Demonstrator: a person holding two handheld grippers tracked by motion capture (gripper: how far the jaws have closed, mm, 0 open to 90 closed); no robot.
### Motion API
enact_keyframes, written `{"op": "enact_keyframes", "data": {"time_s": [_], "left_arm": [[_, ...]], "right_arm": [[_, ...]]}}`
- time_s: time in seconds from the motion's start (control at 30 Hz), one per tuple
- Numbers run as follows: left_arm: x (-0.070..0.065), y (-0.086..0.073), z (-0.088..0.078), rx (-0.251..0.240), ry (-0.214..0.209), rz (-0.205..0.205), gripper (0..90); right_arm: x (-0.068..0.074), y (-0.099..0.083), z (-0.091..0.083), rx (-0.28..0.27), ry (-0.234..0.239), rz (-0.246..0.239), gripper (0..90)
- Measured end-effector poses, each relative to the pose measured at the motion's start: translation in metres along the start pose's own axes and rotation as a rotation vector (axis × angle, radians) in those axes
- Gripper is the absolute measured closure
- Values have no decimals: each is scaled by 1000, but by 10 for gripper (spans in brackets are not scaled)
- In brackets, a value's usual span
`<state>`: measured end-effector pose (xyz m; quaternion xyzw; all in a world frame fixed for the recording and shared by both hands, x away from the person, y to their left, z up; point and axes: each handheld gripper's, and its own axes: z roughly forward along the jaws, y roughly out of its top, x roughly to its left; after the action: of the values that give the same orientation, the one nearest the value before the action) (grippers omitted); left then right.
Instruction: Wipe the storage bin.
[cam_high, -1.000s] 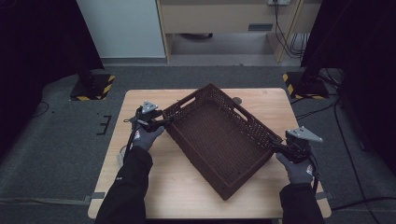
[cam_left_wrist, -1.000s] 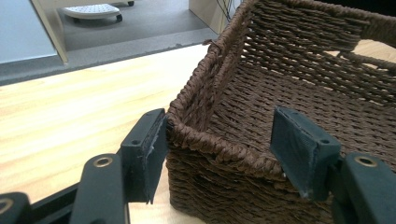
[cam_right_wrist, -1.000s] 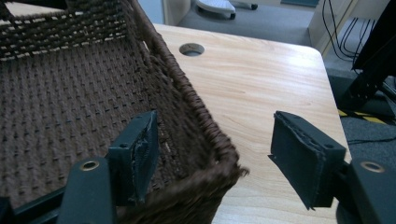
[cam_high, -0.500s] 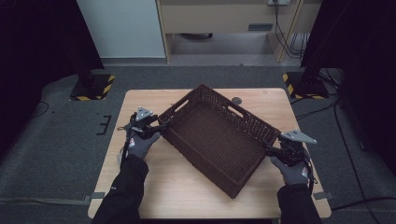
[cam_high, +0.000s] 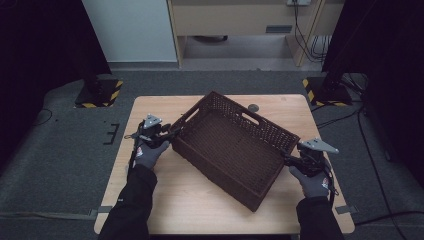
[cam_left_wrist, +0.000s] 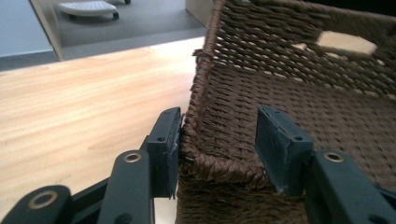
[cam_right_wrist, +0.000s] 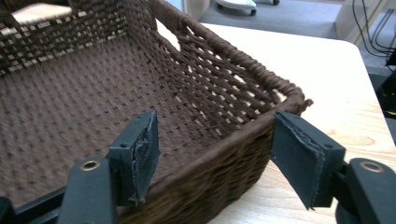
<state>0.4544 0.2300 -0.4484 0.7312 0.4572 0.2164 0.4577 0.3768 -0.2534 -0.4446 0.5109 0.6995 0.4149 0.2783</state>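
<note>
Item: left gripper, near-left of table. Jaws had just been closing and stood half-narrowed astride the basket's corner rim. In the left gripper view the outer pad touched the rim's outside face; the inner pad stood clear of the weave, inside the basket. Not yet a grip.

Item: right gripper, near-right of table. Jaws stood wide across the opposite corner. In the right gripper view one pad hung over the basket's floor, the other outside the wall; neither appeared to press on the rim.

Item: woven basket, dark brown, rectangular, empty, resting on the wooden table. It lay between the two grippers, directly ahead of each pair of jaws. Long axis ran diagonally, from beside the left gripper down toward the right gripper. Both grippers were equally close, each at its own end; the left was further along in closing.

Item: handle cut-out in the far long wall, beyond both grippers and well apart from either.

Judgement: the coming move likely turns on each rim sitting squarely between its pads, so that both ends can be clamped and the basket lifted or turned level; the left inner pad had the remaining gap to cross.
</note>
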Motion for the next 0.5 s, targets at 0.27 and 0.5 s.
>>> {"op": "enact_keyframes", "data": {"time_s": [0.27, 0.5], "left_arm": [[-17, -17, -29, -11, -25, -37, 485], [-12, -12, -26, -37, -5, -7, 446]], "right_arm": [[13, -2, -2, 25, 37, -3, 335], [12, -5, 7, 61, 11, -23, 402]]}}
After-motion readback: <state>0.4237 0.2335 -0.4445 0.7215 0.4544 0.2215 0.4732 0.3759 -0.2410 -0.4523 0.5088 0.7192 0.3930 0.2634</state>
